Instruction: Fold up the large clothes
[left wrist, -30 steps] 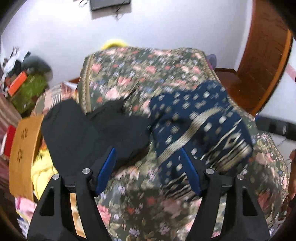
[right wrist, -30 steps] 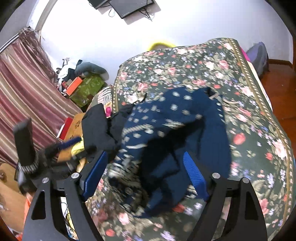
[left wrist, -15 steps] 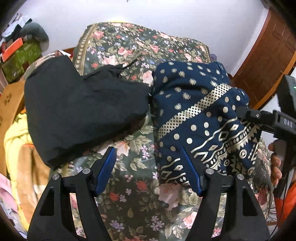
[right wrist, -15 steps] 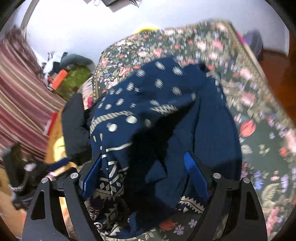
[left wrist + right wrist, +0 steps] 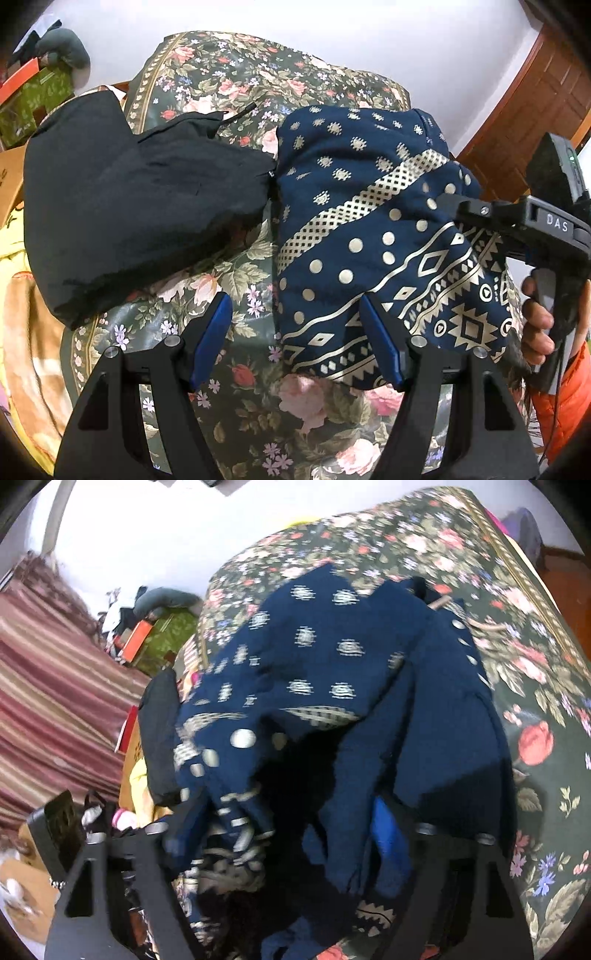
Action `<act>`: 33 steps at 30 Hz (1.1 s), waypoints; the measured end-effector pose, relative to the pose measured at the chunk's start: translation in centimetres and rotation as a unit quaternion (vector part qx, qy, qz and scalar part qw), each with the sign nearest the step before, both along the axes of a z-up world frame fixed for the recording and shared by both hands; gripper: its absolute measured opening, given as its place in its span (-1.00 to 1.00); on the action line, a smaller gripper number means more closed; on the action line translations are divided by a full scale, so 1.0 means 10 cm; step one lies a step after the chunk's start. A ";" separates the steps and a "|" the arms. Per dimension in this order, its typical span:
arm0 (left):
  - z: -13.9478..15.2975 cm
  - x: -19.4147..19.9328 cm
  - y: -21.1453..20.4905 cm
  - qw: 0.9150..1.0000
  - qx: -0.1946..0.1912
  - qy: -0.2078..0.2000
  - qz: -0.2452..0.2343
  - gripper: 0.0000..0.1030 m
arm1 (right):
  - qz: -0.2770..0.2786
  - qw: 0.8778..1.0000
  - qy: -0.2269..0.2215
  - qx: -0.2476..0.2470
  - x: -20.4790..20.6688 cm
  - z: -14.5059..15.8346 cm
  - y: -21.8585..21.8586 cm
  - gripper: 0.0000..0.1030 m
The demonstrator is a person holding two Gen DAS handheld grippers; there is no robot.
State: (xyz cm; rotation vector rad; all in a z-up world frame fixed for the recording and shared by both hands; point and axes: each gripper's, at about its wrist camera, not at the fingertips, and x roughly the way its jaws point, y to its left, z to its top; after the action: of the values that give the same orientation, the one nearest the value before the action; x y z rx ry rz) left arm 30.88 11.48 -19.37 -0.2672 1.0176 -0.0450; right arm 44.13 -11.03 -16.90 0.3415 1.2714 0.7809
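A navy garment with gold print [image 5: 373, 236] lies bunched on the floral bedspread [image 5: 258, 398]. My left gripper [image 5: 295, 325] is open and empty just in front of its near edge, its right finger over the hem. The right gripper [image 5: 284, 823] stands wide open with the navy cloth [image 5: 332, 672] draped over and between its fingers; its fingertips are mostly hidden. The right gripper's body [image 5: 524, 218] shows in the left wrist view, reaching into the garment's right side.
A folded black garment [image 5: 129, 206] lies on the bed left of the navy one. A striped curtain [image 5: 48, 686] and a green box [image 5: 166, 635] stand beyond the bed's left side. A wooden door [image 5: 535, 107] is at the right.
Both grippers have moved in closer to the navy garment. The right gripper has pushed into it, and the cloth now covers its fingers.
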 end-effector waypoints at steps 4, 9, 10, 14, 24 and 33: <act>0.07 0.05 0.00 1.000 -0.001 -0.007 0.007 0.36 | -0.004 0.999 0.039 0.004 0.16 0.09 0.05 -0.58; 0.31 0.11 0.03 0.999 -0.004 -0.034 0.021 0.36 | 0.010 0.999 -0.022 0.023 0.35 0.64 0.07 -0.69; 0.37 0.13 0.04 0.999 -0.004 -0.041 0.024 0.36 | 0.012 0.999 -0.037 0.023 0.36 0.75 0.07 -0.70; 0.54 0.25 -0.03 0.998 -0.010 -0.063 0.024 0.36 | 0.025 0.997 -0.075 0.001 0.43 0.95 0.04 -0.71; 0.20 0.64 -0.68 0.998 0.007 -0.035 -0.047 0.39 | 0.025 0.993 -0.078 -0.091 0.72 0.32 -0.59 -0.72; -0.04 0.67 -0.80 0.998 0.022 -0.021 -0.057 0.65 | 0.019 0.984 -0.121 -0.132 0.56 0.18 -0.74 -0.41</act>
State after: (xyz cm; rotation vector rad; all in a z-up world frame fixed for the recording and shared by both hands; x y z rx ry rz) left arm 37.60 3.43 -19.75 -0.1679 0.9905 -0.1307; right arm 49.72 -18.40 -15.09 0.0062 1.1358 0.6546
